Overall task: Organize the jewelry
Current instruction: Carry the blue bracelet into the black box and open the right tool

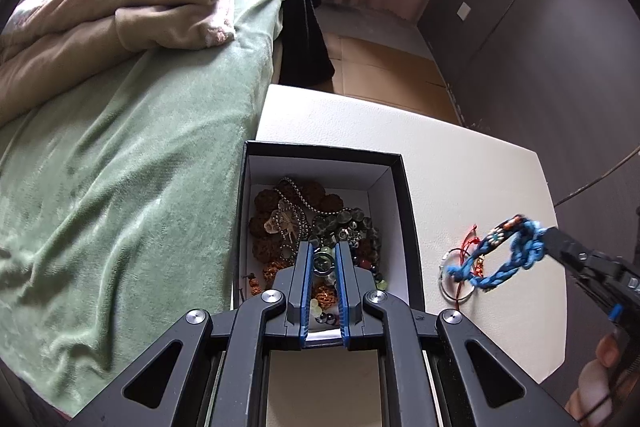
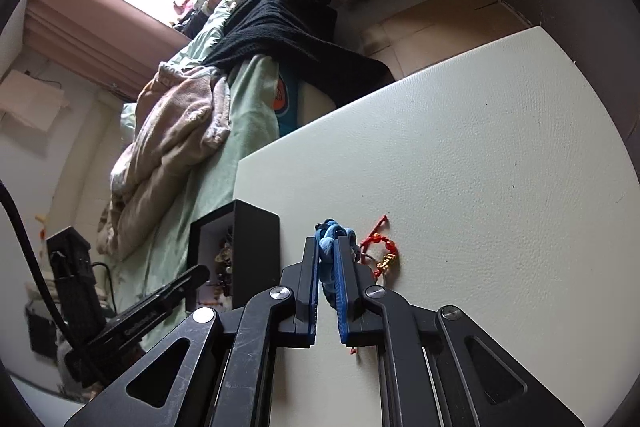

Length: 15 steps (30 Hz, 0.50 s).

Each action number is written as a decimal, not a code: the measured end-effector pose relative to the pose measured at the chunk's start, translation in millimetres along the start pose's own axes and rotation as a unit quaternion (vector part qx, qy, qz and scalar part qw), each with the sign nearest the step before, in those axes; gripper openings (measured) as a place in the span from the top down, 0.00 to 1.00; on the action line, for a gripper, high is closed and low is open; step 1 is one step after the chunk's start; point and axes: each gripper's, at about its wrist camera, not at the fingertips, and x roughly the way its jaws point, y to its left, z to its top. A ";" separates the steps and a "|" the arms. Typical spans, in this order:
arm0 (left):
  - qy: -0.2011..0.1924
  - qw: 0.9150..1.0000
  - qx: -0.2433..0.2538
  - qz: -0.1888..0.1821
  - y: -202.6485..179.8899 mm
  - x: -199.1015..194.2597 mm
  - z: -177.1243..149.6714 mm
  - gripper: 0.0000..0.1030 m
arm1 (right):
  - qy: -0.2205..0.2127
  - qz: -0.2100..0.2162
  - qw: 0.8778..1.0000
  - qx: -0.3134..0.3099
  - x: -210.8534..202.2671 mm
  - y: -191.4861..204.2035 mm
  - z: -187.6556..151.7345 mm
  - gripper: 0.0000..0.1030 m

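At the far left my left gripper [image 1: 323, 255] hangs over the black box [image 1: 404, 195], its jaws drawn nearly together with nothing I can see pinched between them; the heap of beads and chains [image 1: 316, 223] lies directly beneath. To the right of the box, on the white table [image 1: 460, 155], my right gripper [image 2: 329, 247] is clenched on the blue braided bracelet [image 1: 508, 255], whose loop is lifted and stretches toward the box. A red cord bracelet [image 2: 378, 247] lies on the table just beside it. I judge that the bracelet must travel leftward over the box's near wall, and my right hand already carries it.
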 end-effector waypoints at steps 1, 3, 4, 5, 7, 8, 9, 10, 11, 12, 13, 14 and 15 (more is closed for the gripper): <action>0.000 1.000 -0.001 -0.004 0.4 0.8 0.3 0.89 | -0.007 0.007 1.000 -0.003 -5.5 2.3 -0.9 0.91; -0.004 1.000 0.000 -0.018 0.8 -0.4 1.0 0.89 | -0.023 0.027 0.999 -0.013 -15.7 11.8 -0.3 0.91; -0.003 1.000 -0.002 -0.025 1.6 -1.2 1.6 0.88 | -0.028 0.035 0.999 -0.018 -17.4 17.3 -0.9 0.91; 0.002 0.999 -0.006 -0.034 3.0 -1.6 2.0 0.86 | -0.034 0.044 0.998 -0.023 -19.6 23.8 -0.3 0.91; 0.010 0.999 -0.021 -0.048 6.8 -3.0 3.4 0.67 | -0.043 0.062 0.997 -0.034 -23.8 35.4 -1.1 0.91; 0.005 0.998 -0.029 -0.054 10.2 -6.5 3.9 0.48 | -0.045 0.070 0.996 -0.038 -23.6 41.1 -1.3 0.91; -0.004 0.998 -0.033 -0.056 12.3 -11.3 3.9 0.41 | -0.045 0.078 0.995 -0.042 -22.7 45.5 -1.6 0.91; -0.017 0.998 -0.038 -0.056 15.4 -17.7 4.1 0.34 | -0.043 0.084 0.995 -0.045 -20.9 50.2 -1.7 0.91; -0.027 0.997 -0.042 -0.057 18.4 -23.6 4.5 0.34 | -0.042 0.089 0.994 -0.047 -20.0 53.4 -3.3 0.91; -0.032 0.997 -0.045 -0.057 21.0 -28.0 4.7 0.34 | -0.040 0.095 0.993 -0.050 -17.0 56.8 -3.8 0.91; -0.036 0.997 -0.047 -0.056 23.8 -32.6 5.3 0.34 | -0.038 0.100 0.993 -0.052 -14.7 59.7 -5.4 0.91; -0.040 0.997 -0.048 -0.055 26.0 -36.8 5.8 0.34 | -0.036 0.106 0.992 -0.054 -10.6 64.0 -6.5 0.91; -0.043 0.997 -0.048 -0.052 27.6 -40.4 6.3 0.34 | -0.033 0.113 0.991 -0.056 -7.0 68.4 -7.2 0.91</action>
